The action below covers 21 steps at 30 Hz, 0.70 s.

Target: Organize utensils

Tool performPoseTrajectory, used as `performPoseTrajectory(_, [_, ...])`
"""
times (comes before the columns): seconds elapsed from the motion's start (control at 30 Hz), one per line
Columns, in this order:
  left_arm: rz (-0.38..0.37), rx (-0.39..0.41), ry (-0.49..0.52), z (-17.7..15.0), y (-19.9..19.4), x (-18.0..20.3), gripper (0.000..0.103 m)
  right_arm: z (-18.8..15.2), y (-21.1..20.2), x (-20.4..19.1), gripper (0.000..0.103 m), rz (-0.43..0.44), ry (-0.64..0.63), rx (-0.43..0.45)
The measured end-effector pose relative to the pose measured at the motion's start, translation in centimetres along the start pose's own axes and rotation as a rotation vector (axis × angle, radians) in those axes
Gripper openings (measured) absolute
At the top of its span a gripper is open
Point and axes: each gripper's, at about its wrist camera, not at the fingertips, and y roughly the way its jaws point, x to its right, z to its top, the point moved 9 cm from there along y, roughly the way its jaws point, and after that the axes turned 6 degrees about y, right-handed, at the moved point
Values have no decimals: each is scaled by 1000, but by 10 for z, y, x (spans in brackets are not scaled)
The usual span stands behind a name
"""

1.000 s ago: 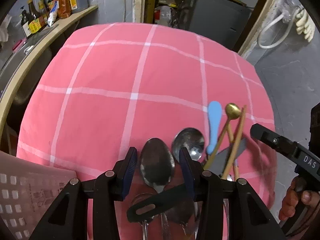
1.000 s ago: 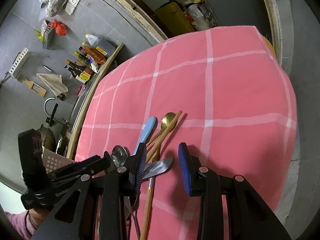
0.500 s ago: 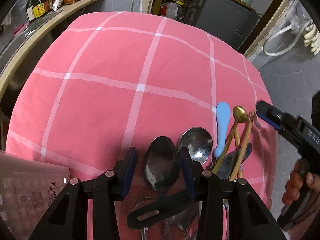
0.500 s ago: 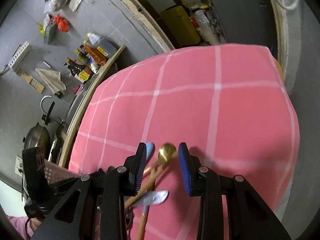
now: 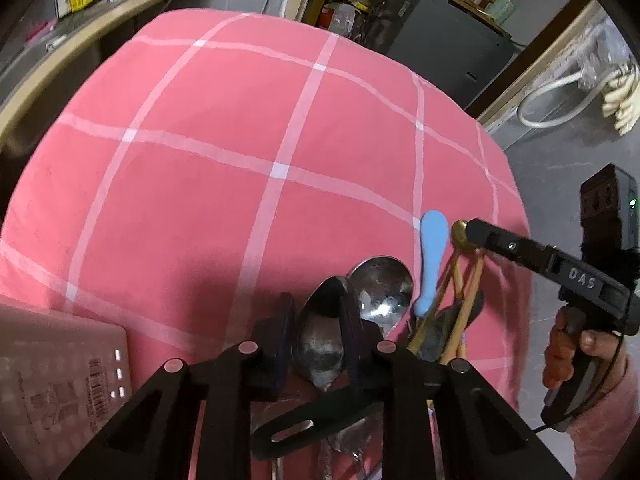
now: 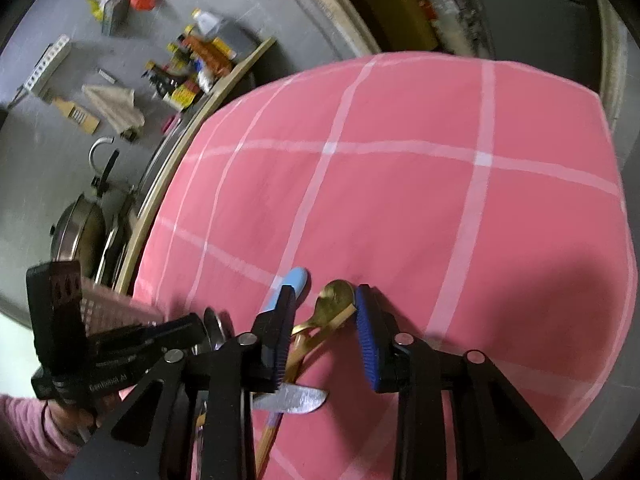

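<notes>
A pile of utensils lies at the near edge of the pink checked tablecloth (image 5: 240,140). My left gripper (image 5: 318,312) is closed around the bowl of a dark steel spoon (image 5: 320,332). A second steel spoon (image 5: 382,292), a light blue handle (image 5: 431,256), a gold spoon (image 5: 460,232) and wooden chopsticks (image 5: 466,300) lie to its right. My right gripper (image 6: 324,324) is open, its fingers on either side of the gold spoon (image 6: 334,300). The blue handle (image 6: 294,282) and a knife blade (image 6: 292,400) lie beside it.
A pink perforated plastic basket (image 5: 60,380) stands at the near left of the table. A counter with bottles (image 6: 196,60) and a pan (image 6: 80,228) runs along the left. A dark cabinet (image 5: 448,36) stands behind the table.
My left gripper has closed on the dark spoon's bowl. My right gripper has moved forward over the pile, and its fingers now straddle the gold spoon.
</notes>
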Motion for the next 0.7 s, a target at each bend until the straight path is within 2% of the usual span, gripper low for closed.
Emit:
performPoseTrajectory(0.13, [-26,0,-4,-3,-1,4,16,2,4,1,26,69,22,-72])
performPoseTrajectory(0.27, [-39,1,10,-4,-5,8,14,1,11,1,26,99,16,-133])
performPoseTrajectory(0.4, [-47,2,21,-5,-9,8,12,2,20,-5,26,81,-43,-196])
performPoseTrajectory(0.47, [-53,3,26,-5,-13,8,11,2,24,-8,21,52,-63,-213])
performPoseTrajectory(0.53, [-57,4,30,-5,-14,9,9,2,25,-6,7,-2,-87,-219])
performPoseTrajectory(0.7, [-60,-3,45,-7,-21,12,8,1,25,-9,5,-7,-66,-207])
